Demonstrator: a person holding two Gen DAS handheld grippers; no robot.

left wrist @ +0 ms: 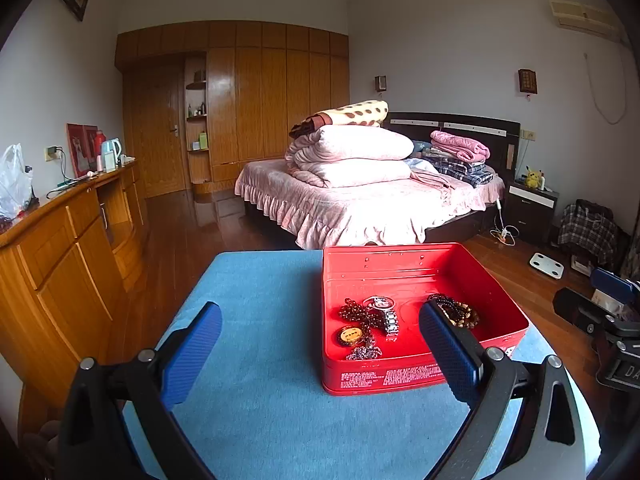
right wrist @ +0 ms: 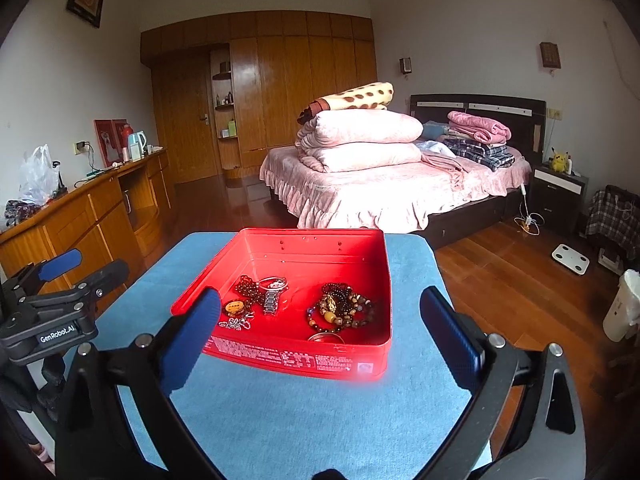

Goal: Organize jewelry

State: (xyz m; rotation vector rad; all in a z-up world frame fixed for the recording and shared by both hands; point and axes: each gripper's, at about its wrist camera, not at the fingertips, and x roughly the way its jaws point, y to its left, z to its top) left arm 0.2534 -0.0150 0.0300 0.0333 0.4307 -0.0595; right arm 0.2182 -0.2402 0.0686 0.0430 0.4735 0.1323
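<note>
Blue cloth-covered table (right wrist: 280, 420) under both grippers; open red rectangular metal tin (right wrist: 316, 364) sits on it, ahead of right gripper (right wrist: 320, 320), ahead-right of left gripper (left wrist: 320, 344). Both grippers spread wide, holding nothing. In tin, w/ right gripper's view: pile of brown bead bracelets (right wrist: 340, 306) ahead, silver metal wristwatch (right wrist: 273, 294) ahead-left.

1 red tin (right wrist: 320, 360), 1 watch (right wrist: 272, 296), 2 grippers, both empty.

bed (left wrist: 360, 204) | wardrobe (left wrist: 256, 96) | sideboard (left wrist: 60, 240) | kettle (left wrist: 112, 152) | nightstand (left wrist: 530, 210) | scale (right wrist: 570, 258)
</note>
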